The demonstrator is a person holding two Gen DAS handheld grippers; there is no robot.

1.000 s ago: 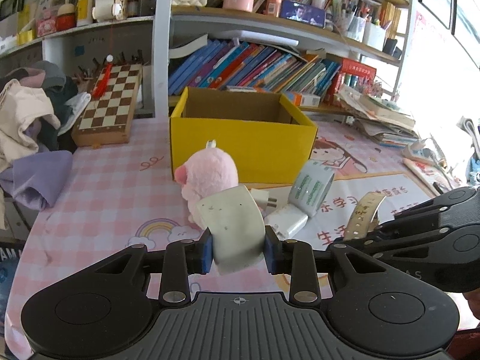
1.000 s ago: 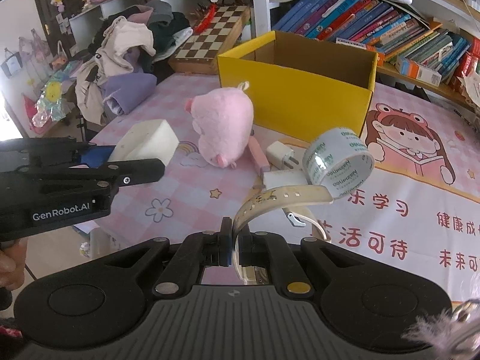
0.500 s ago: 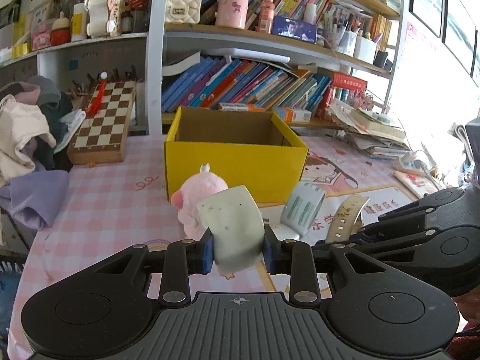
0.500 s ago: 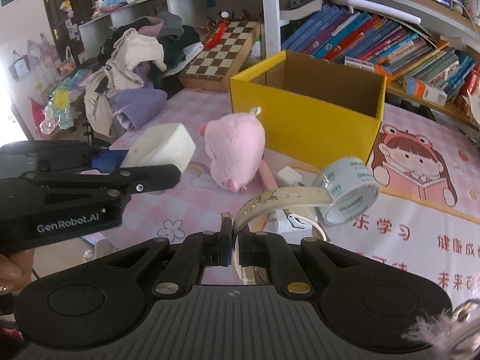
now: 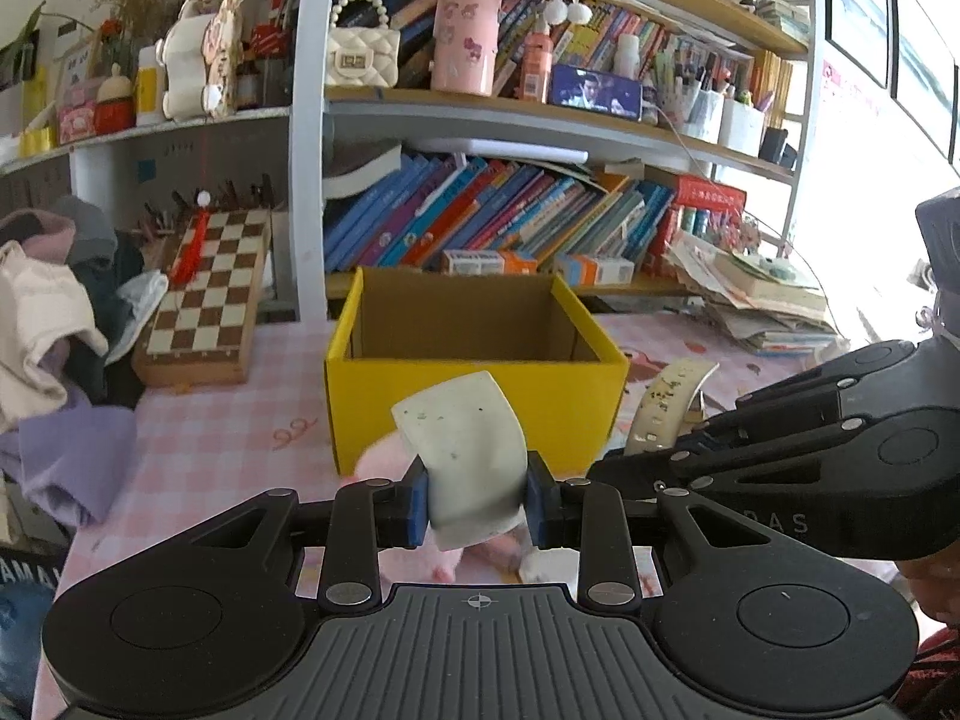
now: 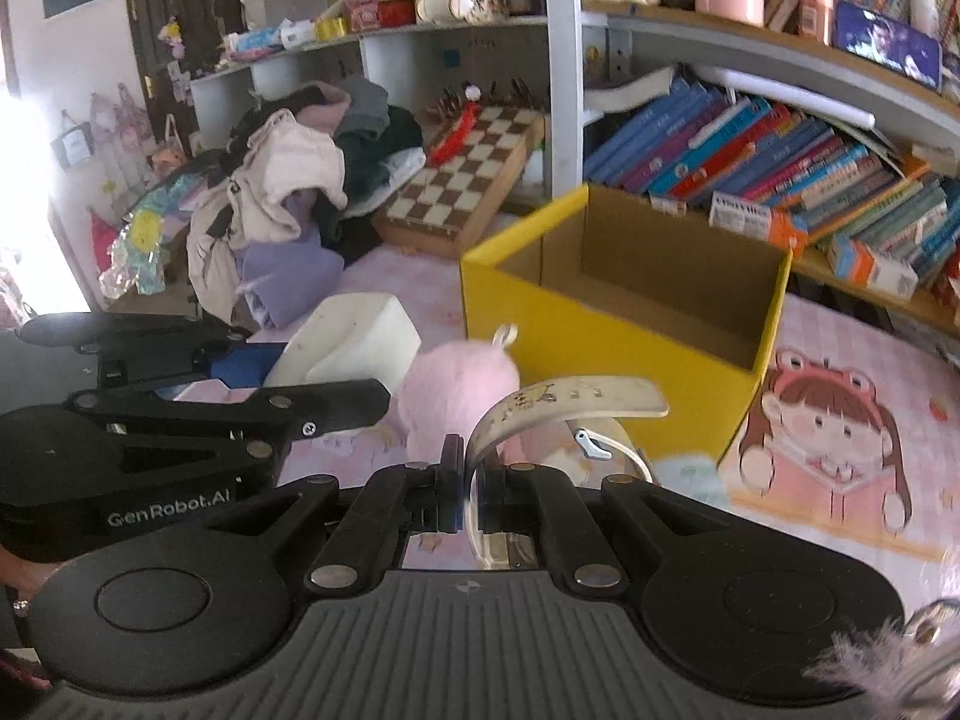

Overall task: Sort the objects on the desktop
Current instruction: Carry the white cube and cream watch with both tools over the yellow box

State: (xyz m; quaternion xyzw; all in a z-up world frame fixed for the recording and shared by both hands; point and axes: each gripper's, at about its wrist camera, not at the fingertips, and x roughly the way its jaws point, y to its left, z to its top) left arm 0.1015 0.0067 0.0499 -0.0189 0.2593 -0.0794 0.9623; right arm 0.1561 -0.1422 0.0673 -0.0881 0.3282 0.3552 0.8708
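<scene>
While my left gripper (image 5: 478, 501) is clamping its fingers on the white sponge block (image 5: 462, 450), my right gripper (image 6: 471, 489) is pinching the cream watch strap (image 6: 564, 399). I'm holding both above the counter (image 5: 228, 420), near the open yellow box (image 5: 474, 396), with the pink plush (image 6: 459, 390) sitting below.

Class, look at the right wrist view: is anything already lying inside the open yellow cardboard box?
No: the yellow cardboard box shows only its bare brown floor and walls.
</scene>
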